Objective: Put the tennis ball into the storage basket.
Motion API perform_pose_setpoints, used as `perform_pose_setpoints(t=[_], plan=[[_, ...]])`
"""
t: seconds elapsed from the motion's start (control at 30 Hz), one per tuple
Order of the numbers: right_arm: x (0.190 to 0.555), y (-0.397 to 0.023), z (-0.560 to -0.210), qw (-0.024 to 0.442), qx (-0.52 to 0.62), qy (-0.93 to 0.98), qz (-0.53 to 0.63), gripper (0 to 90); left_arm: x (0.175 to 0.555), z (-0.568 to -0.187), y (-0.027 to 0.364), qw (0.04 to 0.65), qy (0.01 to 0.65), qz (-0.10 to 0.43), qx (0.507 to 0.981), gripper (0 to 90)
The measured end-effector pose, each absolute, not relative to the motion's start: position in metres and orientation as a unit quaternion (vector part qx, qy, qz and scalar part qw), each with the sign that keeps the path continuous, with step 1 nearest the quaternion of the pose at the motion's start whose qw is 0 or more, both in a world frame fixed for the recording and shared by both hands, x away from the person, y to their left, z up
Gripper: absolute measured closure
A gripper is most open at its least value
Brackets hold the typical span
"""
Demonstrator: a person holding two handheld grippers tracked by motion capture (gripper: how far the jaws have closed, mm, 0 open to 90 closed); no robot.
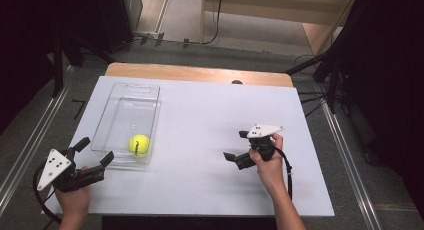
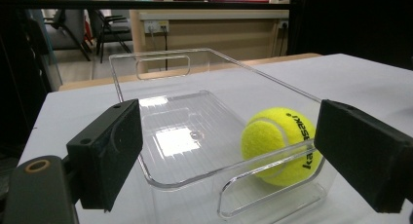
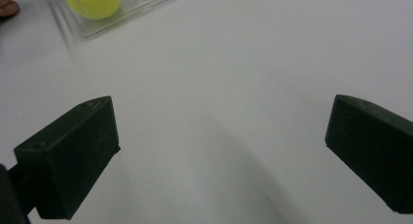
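Observation:
A yellow tennis ball (image 1: 138, 144) lies in the near right corner of a clear plastic bin (image 1: 131, 97) on the white table. In the left gripper view the ball (image 2: 282, 145) sits behind the bin's near wall (image 2: 195, 177). My left gripper (image 1: 95, 150) is open at the bin's near left corner, its jaws wide apart and empty. My right gripper (image 1: 236, 146) is open over the bare table right of centre, pointing left toward the bin. The right gripper view catches the ball (image 3: 95, 2) and bin corner (image 3: 131, 14) at top left.
The white table top (image 1: 200, 115) stretches between the bin and my right gripper. A wooden strip (image 1: 200, 72) runs along its far edge. Dark stands and cables (image 1: 325, 75) flank the table on the floor.

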State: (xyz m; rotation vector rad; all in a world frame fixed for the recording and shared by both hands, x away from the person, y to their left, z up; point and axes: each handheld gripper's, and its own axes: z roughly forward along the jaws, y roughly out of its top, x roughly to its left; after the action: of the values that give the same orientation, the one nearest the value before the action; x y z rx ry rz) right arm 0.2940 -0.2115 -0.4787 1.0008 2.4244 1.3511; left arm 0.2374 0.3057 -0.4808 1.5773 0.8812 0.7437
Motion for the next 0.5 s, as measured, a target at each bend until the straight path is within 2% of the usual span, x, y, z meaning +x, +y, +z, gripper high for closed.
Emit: perform_pose_setpoints(t=[0.5], plan=[[0.270, -0.249, -0.486, 0.113, 0.369, 0.789, 0.478, 0.0, 0.237, -0.481, 0.305, 0.558, 0.374, 0.317, 0.670, 11.1]])
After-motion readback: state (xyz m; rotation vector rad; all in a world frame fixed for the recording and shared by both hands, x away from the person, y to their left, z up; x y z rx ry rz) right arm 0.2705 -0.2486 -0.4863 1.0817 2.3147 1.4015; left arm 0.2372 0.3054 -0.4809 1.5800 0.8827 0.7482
